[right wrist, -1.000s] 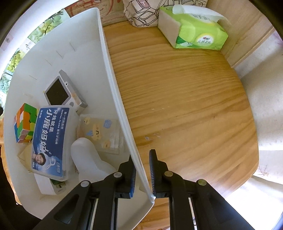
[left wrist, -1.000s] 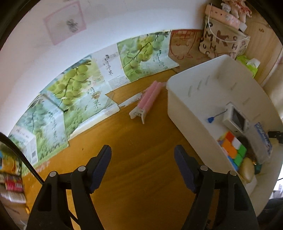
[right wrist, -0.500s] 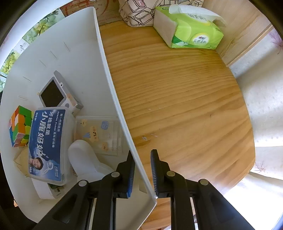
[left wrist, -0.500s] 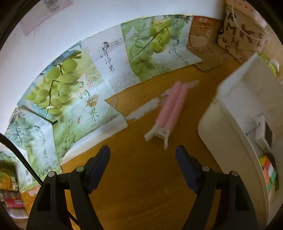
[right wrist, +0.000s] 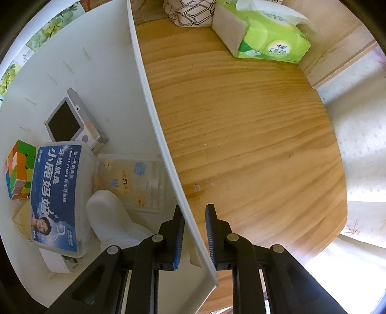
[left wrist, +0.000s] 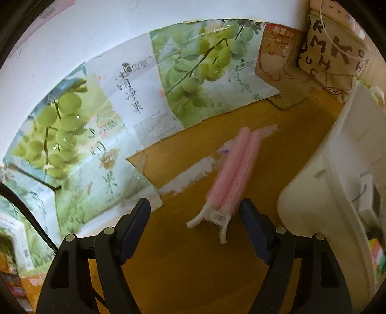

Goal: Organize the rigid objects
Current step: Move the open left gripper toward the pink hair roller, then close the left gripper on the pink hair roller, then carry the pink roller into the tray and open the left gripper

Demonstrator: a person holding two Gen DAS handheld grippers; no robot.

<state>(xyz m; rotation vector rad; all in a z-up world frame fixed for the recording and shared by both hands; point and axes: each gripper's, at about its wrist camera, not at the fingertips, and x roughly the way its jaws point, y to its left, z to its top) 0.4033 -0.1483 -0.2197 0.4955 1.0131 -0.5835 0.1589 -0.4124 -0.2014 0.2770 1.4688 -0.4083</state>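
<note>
A pink clip [left wrist: 235,174] with white handles lies on the wooden table. My left gripper [left wrist: 194,213] is open and hangs just above it. The clip's white handles lie between the fingertips, nearer the right finger, untouched. My right gripper [right wrist: 194,217] points down and is shut on the side wall of the white bin [right wrist: 154,116]. Inside the bin lie a colour cube [right wrist: 18,169], a blue floss box [right wrist: 58,193], a grey device with a screen [right wrist: 70,123], a clear sticker case [right wrist: 130,183] and a white rounded piece [right wrist: 108,215]. The bin [left wrist: 313,183] also borders the clip's right side.
Flattened grape-print cardboard [left wrist: 72,135] leans along the back wall. A lettered bag [left wrist: 337,53] stands in the far corner. A green tissue pack [right wrist: 270,36] and a patterned bag [right wrist: 190,12] sit behind the bin. The table's edge [right wrist: 337,193] runs close on the right.
My left gripper has sunk and moved toward the pink clip, which now lies between its fingertips; the bin has slid to the view's right edge. My right gripper still holds the bin wall.
</note>
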